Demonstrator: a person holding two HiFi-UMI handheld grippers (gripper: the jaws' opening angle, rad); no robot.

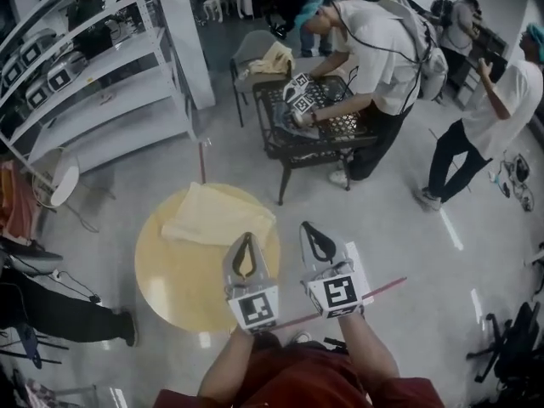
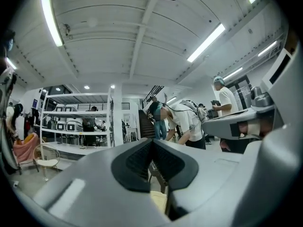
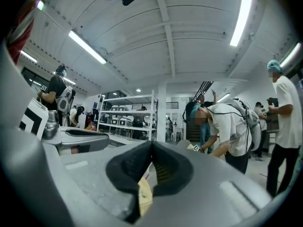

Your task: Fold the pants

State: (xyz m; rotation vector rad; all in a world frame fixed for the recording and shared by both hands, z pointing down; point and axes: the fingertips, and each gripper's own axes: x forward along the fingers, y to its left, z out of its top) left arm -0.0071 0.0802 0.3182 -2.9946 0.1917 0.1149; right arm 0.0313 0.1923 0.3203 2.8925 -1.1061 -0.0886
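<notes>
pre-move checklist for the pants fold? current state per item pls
1. Left gripper empty: ok. Jaws are together with nothing between them.
2. Right gripper empty: ok. Jaws are together and nothing is held.
3. Pants on the round table: ok. They lie on its far half.
4. Fold done: cannot tell. It looks like a compact layered stack, but whether another fold is due is unclear.
5. Left gripper clear of the cloth: cannot tell. Its tip lines up with the pants' near edge in the head view.
6. Jaws ready to grasp: not ok. Both would have to open first.
</notes>
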